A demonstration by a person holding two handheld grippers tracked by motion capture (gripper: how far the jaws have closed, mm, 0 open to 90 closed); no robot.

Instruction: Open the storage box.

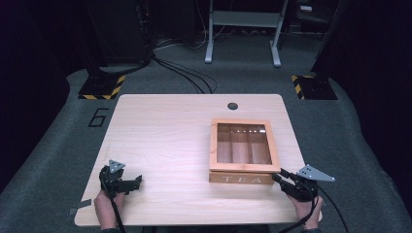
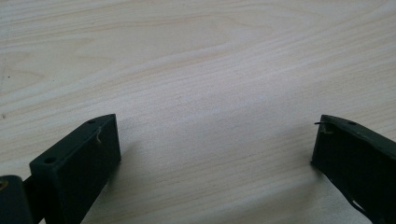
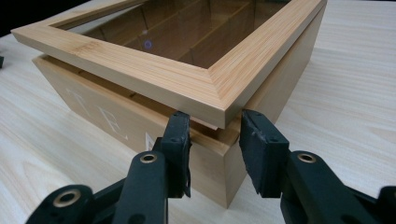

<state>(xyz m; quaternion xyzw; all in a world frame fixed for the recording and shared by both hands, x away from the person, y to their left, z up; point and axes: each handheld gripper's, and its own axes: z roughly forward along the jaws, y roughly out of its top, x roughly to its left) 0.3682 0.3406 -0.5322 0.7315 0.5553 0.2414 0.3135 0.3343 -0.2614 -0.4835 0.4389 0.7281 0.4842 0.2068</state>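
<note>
The left hand-held gripper [image 1: 130, 183] rests on the pale wood surface [image 1: 165, 141], jaws wide apart, nothing between them. Right of centre sits the tea box [image 1: 241, 151], long axis running away from the person, "TEA" face toward them, lid [image 3: 154, 70] slightly raised. The right hand-held gripper [image 3: 212, 140] has its jaws around the box's near right corner; contact cannot be told. Grey carpet surrounds the surface.

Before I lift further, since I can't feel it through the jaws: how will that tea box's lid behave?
The lid looks stiff: a thick wooden frame, so it should hinge up rather than flex. Its clear pane looks like glass, so probably fragile if dropped shut. The right gripper straddles one corner, so the smooth wood may slip, and the tea box might shift on the table.
</note>
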